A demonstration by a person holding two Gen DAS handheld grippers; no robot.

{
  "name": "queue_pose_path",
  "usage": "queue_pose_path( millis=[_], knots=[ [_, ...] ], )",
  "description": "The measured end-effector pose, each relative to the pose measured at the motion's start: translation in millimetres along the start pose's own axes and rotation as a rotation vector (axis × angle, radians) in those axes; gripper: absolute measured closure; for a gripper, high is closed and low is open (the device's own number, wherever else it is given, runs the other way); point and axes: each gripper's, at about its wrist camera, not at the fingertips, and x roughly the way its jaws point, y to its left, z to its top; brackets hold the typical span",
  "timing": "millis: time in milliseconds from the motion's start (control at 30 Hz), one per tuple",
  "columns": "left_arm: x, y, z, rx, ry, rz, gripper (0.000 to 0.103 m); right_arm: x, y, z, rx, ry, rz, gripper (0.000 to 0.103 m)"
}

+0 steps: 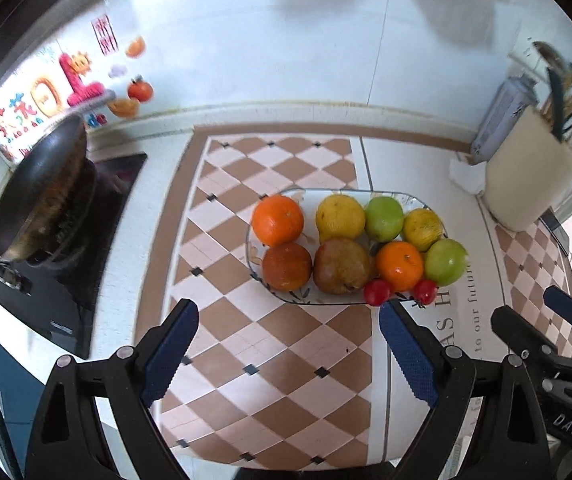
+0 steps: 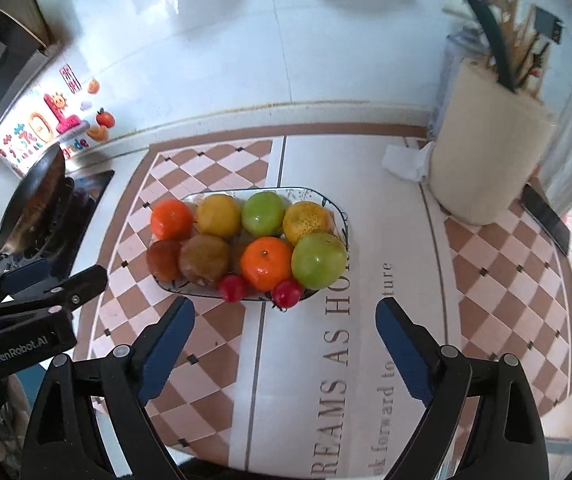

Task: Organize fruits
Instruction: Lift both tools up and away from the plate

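Left wrist view: left gripper [image 1: 287, 344] spread apart, empty, low in frame. Plate [image 1: 309, 299] at centre holds all visible fruit; sorting looks essentially done.

Right wrist view: right gripper [image 2: 284, 344] likewise apart, empty. Count on plate [image 2: 343, 220]: two oranges, two yellow, two green, two brownish, two small red. None loose.
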Motion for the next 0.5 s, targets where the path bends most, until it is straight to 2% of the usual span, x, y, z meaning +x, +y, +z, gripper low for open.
queue_pose_path(
  millis=[233, 500],
  knots=[
    [-62.5, 19.0, -32.7, 0.042, -0.086, -0.015, 0.01, -73.7, 23.1, -37.6, 0.032, -0.103, -0.03, 0.006],
    [-132.8, 38.8, -75.8, 0.058, -0.148, -0.039, 0.01, -150.3, 54.1, -88.8, 0.04, -0.158, -0.034, 0.006]
  ],
)
